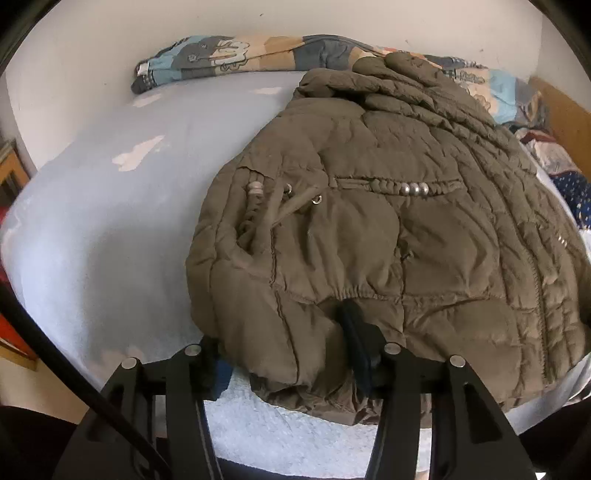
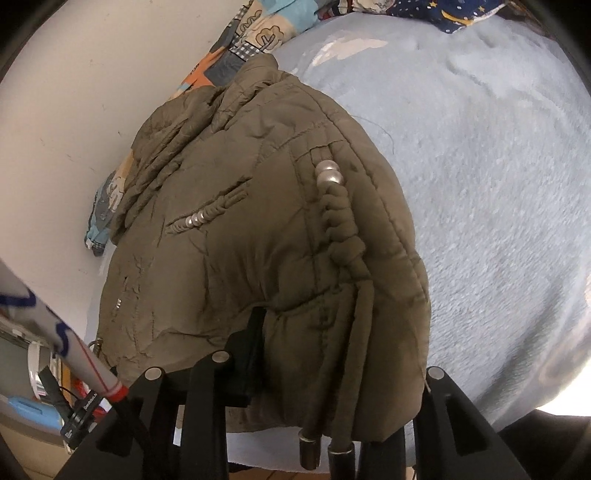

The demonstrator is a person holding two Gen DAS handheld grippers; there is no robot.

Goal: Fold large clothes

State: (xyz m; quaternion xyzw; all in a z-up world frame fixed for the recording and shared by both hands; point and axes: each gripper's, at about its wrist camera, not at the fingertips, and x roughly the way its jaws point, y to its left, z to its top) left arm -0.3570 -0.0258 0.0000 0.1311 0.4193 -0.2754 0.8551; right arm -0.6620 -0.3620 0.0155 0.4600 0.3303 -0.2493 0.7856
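Observation:
An olive-brown quilted jacket (image 1: 369, 240) (image 2: 258, 240) lies spread on a pale blue fleece bed cover (image 1: 92, 229) (image 2: 498, 184). My left gripper (image 1: 288, 365) is at the jacket's near hem. A bunched corner of fabric fills the gap, and the right finger (image 1: 354, 347) digs into a fold. At another part of the hem, my right gripper (image 2: 336, 369) has puffy fabric packed between its jaws. Its left finger (image 2: 255, 347) presses into the cloth; the other is hidden under it. Two drawcords with metal ends (image 2: 310, 450) hang over the hem.
A patchwork quilt (image 1: 258, 55) (image 2: 236, 48) is rolled along the white wall behind the jacket. Dark blue star-print cloth (image 1: 572, 192) (image 2: 454, 14) and a wooden headboard (image 1: 561, 110) lie at one end. Off the bed edge are a white tube (image 2: 55, 332) and cables.

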